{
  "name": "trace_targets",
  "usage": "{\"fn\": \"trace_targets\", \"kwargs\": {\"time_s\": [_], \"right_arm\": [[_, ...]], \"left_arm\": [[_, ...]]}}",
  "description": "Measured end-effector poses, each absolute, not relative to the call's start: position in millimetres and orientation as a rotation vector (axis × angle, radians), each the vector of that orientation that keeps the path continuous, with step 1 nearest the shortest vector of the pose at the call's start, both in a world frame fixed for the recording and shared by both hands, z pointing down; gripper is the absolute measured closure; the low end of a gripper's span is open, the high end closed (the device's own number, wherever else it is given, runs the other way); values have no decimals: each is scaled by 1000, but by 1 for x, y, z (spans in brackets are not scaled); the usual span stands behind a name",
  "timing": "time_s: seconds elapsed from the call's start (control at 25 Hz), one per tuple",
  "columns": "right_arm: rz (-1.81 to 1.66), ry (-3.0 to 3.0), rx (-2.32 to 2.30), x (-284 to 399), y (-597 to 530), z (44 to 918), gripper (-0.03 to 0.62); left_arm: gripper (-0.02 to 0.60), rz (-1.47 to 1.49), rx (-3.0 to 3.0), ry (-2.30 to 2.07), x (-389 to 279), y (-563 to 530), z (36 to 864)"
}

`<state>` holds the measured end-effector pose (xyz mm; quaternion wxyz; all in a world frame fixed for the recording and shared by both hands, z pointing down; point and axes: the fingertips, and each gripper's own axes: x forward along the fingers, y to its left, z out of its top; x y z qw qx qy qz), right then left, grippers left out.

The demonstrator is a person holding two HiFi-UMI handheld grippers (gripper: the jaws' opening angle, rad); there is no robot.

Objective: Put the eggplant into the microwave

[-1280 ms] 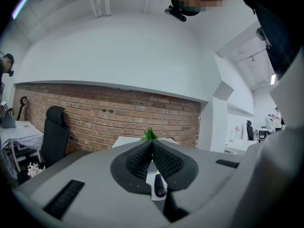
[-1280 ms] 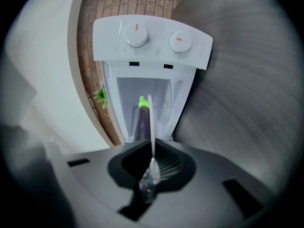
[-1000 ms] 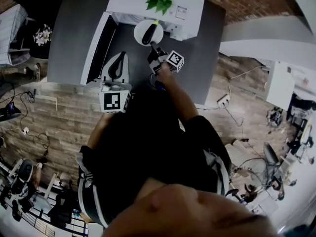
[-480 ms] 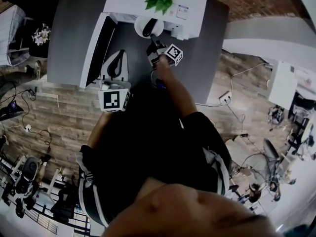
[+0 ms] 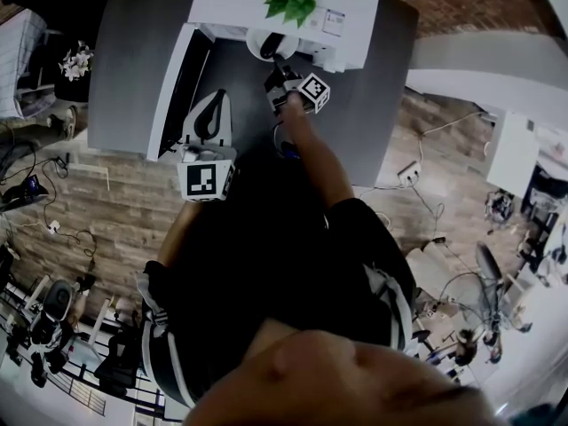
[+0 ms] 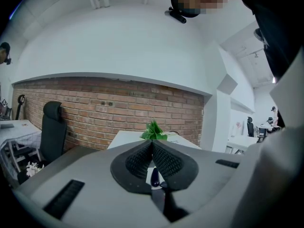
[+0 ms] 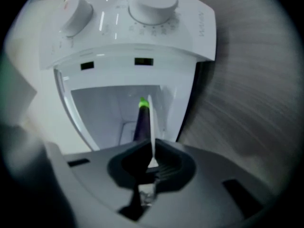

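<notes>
Two grippers in play, and the right gripper (image 7: 150, 145) has the action: its jaws are clamped on the thin rim of a white plate (image 7: 151, 122), seen edge-on. The eggplant (image 7: 141, 123) lies on that plate just past the jaw tips, running toward 12 o'clock, its green stem end already pointing into the open cavity of the microwave (image 7: 142, 37). From the head view, the plate sits at the microwave's mouth, at 11 o'clock from the right gripper. The left gripper (image 6: 152, 145) waits at 8 o'clock beside the open door (image 5: 177, 82), jaws pressed together, holding nothing.
</notes>
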<state>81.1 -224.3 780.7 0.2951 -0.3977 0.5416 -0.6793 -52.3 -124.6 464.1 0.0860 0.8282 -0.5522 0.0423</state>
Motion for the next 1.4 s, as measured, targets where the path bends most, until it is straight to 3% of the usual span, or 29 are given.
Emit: {"fn": "trace_targets", "kwargs": {"time_s": [1.4], "right_arm": [[-1807,1348,-1061,84,-255,799,551]], "left_arm": [[545,144,2436,-1628,-55,-134,476]]}}
